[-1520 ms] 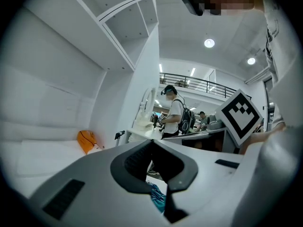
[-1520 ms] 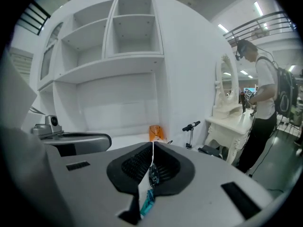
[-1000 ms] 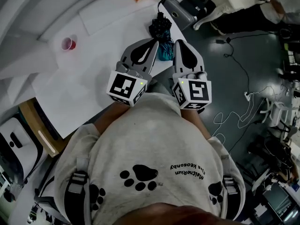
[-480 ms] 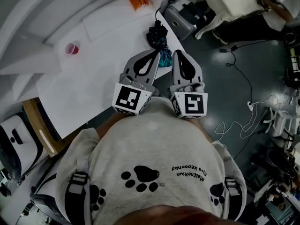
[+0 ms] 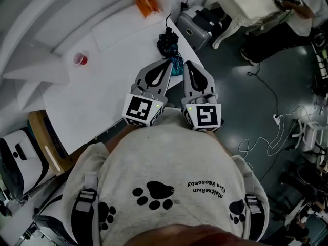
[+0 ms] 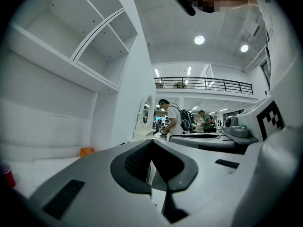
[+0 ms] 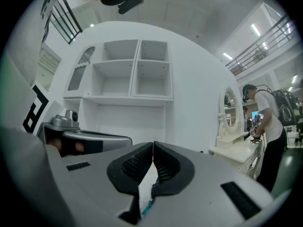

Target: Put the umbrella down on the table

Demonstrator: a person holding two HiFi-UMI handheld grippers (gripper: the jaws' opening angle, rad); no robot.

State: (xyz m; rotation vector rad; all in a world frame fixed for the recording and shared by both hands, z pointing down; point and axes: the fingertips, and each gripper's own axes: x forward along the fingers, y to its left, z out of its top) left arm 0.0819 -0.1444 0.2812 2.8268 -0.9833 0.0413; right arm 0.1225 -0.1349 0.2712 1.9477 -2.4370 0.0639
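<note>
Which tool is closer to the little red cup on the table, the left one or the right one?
Left. The left tool is over the table's edge, with the red cup off to its left. The right tool sits on its far side, farther from the cup.

left gripper [image 5: 169, 62]: jaws together, empty, pointing 1 o'clock | right gripper [image 5: 186, 64]: jaws together, empty, pointing 11 o'clock

Umbrella [image 5: 169, 46] lies at the table's [image 5: 102, 94] edge; cup [image 5: 80, 59] well left
</note>
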